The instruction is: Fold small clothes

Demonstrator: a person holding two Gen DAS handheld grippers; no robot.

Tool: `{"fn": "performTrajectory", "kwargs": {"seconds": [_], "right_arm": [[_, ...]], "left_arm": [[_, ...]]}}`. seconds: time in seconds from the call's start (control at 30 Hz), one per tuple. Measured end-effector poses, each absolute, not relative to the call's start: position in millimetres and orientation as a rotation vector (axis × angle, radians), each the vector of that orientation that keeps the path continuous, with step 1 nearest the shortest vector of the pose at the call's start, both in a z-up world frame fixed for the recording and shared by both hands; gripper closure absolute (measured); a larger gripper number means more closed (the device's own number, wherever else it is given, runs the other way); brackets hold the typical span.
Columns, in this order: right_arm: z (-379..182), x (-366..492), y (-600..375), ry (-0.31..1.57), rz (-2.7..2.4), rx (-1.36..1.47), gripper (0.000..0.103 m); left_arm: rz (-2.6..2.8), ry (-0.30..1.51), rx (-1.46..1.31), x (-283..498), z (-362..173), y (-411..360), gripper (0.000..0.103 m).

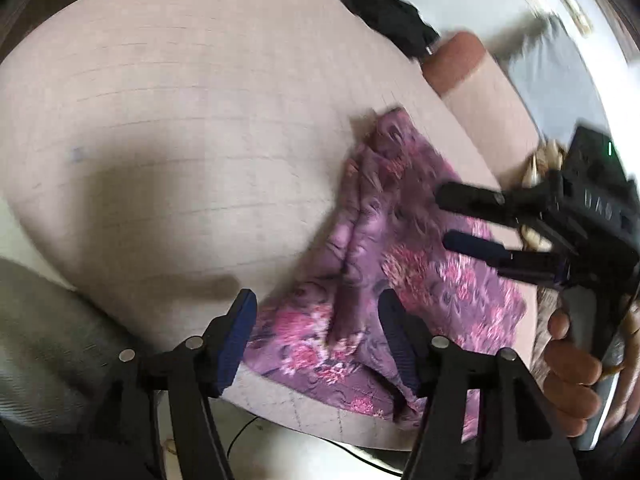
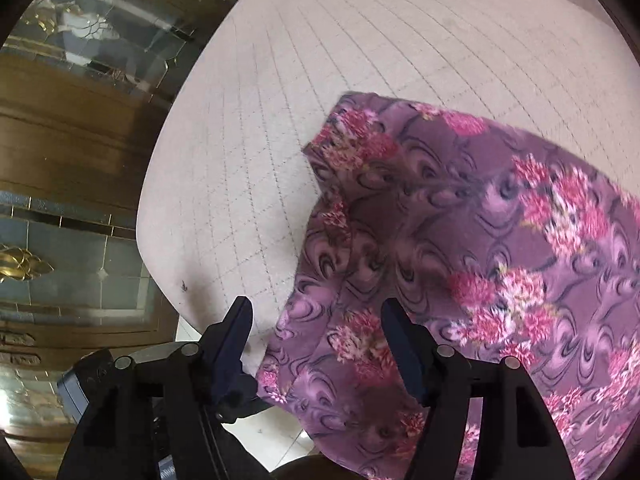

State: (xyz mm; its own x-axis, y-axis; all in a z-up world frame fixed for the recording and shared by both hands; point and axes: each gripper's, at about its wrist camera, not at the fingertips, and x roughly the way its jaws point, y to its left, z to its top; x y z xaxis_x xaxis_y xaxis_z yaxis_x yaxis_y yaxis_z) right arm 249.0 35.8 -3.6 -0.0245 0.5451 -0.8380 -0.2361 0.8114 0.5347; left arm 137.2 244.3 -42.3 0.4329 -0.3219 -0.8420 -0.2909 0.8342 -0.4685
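**Inspection: purple floral garment on quilted pad, both tongs spread**

1. Work surface. A pale beige quilted pad with a stitched grid [image 1: 192,128] covers the table. It is bare over most of its far and left portion.

2. Task item. One small purple fabric garment printed with pink flowers [image 1: 384,280] lies on the near right part of the pad, rumpled, with a raised crease running lengthwise through it. Its near edge reaches the pad's near edge; in the right wrist view the cloth [image 2: 460,240] appears to hang past that edge, though I cannot confirm it.

3. My left gripper [image 1: 316,320]. Its blue-padded fingers [image 1: 240,332] stand wide apart, hovering at the garment's near end. The left pad sits over bare quilting just beside the cloth; the right one is over the cloth. Nothing is held.

4. My right gripper [image 1: 460,220]. Seen from the left camera, it reaches in from the right above the garment's middle, jaws parted, grasping nothing. Its own camera confirms the spread [image 2: 316,328], with cloth lying between and beneath the fingers. Contact with the fabric cannot be determined; the frame is motion-blurred.

5. Surroundings. A dark black cloth heap [image 1: 376,4] rests at the pad's far edge. A brown wooden cabinet with leaded glass panels [image 2: 72,128] stands beyond the left side.
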Motion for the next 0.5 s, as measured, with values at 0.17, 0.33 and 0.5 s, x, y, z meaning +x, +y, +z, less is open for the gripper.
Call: {"fn": "performTrajectory", "kwargs": {"seconds": [0.17, 0.33, 0.5], "right_arm": [[-17, 248, 38, 1.526, 0.646, 0.288, 0.031], [-26, 250, 75, 1.590, 0.654, 0.181, 0.031], [-41, 254, 106, 1.669, 0.575, 0.027, 0.033]], "left_arm": [[0.018, 1.167, -0.499, 151, -52, 234, 0.041], [-0.013, 1.160, -0.371, 149, -52, 217, 0.087], [-0.125, 1.078, -0.478, 140, -34, 223, 0.093]]}}
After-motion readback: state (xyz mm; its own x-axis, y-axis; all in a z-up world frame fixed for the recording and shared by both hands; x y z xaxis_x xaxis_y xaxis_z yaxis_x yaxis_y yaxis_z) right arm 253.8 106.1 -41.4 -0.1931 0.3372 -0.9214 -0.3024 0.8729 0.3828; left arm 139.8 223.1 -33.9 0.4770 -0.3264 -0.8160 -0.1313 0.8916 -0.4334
